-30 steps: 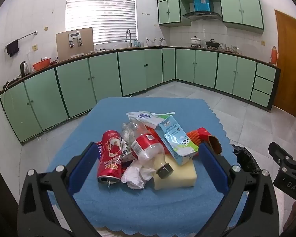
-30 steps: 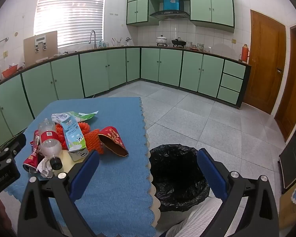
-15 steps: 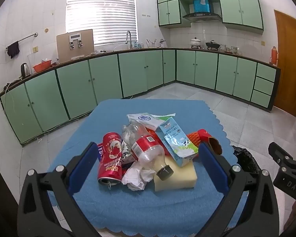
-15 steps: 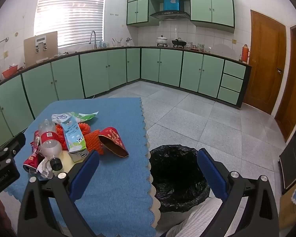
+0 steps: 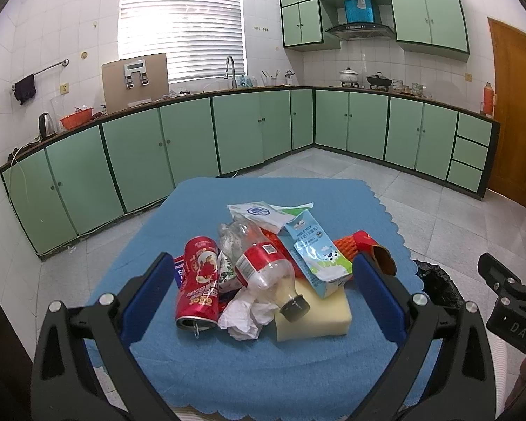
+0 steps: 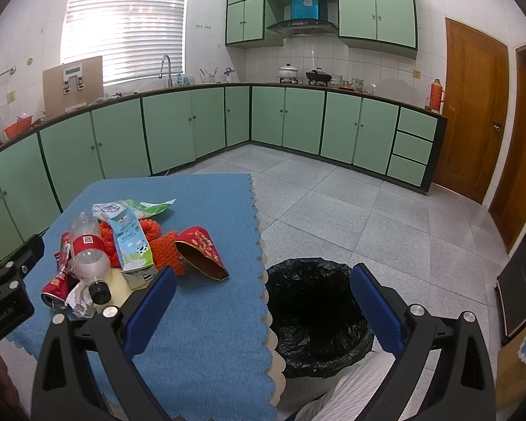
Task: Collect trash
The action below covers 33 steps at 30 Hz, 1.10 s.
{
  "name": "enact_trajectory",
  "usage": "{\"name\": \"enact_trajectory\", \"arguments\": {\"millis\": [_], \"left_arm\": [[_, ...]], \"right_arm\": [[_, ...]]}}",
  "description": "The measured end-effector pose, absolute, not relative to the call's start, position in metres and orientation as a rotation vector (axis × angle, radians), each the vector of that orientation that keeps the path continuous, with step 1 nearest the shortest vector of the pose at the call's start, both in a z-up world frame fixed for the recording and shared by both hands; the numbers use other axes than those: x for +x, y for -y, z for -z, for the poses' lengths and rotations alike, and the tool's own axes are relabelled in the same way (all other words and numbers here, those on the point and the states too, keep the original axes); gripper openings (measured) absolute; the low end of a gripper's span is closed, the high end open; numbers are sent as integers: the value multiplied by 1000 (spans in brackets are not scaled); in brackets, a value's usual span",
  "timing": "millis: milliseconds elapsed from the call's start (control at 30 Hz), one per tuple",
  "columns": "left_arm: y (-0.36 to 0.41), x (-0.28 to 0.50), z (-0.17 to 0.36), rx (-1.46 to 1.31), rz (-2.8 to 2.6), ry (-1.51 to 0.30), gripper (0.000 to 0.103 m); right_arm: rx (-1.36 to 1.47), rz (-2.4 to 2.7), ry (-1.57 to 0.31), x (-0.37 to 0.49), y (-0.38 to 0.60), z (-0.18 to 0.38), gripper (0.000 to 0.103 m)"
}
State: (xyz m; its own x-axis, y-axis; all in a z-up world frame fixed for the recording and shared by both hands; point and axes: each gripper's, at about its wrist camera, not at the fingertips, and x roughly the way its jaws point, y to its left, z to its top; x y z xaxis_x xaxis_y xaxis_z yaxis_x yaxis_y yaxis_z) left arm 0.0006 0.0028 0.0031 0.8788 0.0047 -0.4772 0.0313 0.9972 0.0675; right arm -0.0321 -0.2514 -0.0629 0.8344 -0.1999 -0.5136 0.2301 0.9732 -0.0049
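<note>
A trash pile lies on the blue tablecloth (image 5: 249,365): a red can (image 5: 198,287), a clear plastic bottle (image 5: 263,270) with a black cap, a crumpled tissue (image 5: 243,317), a yellow sponge (image 5: 319,315), a milk carton (image 5: 317,258), orange netting (image 5: 345,245) and a red paper cup (image 5: 375,254). My left gripper (image 5: 263,294) is open and empty, just short of the pile. My right gripper (image 6: 263,308) is open and empty, above the table's right edge and the black-lined bin (image 6: 315,315). The pile also shows in the right wrist view (image 6: 122,249).
The bin stands on the tiled floor right of the table. Green cabinets (image 5: 193,140) line the far walls. A wooden door (image 6: 473,112) is at the right. The other gripper's body shows at each view's edge (image 5: 512,312).
The left wrist view has shifted slightly, the pile sitting a little lower and nearer. The right gripper has barely moved. Both stay open.
</note>
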Motion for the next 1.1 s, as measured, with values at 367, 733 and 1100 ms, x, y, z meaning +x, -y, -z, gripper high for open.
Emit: {"name": "enact_trajectory", "arguments": {"millis": [367,733,1100], "left_arm": [[-3,0,-4,75,12,-495,98],[-3,1,-5,76,11,-494,98],[-5,0,-9,77,8,-490,98]], "right_arm": [[58,229,-534,-32,251,63,97],[59,228,-534,-32,252,63,97],[58,228,-534,-32,252,63,97]]}}
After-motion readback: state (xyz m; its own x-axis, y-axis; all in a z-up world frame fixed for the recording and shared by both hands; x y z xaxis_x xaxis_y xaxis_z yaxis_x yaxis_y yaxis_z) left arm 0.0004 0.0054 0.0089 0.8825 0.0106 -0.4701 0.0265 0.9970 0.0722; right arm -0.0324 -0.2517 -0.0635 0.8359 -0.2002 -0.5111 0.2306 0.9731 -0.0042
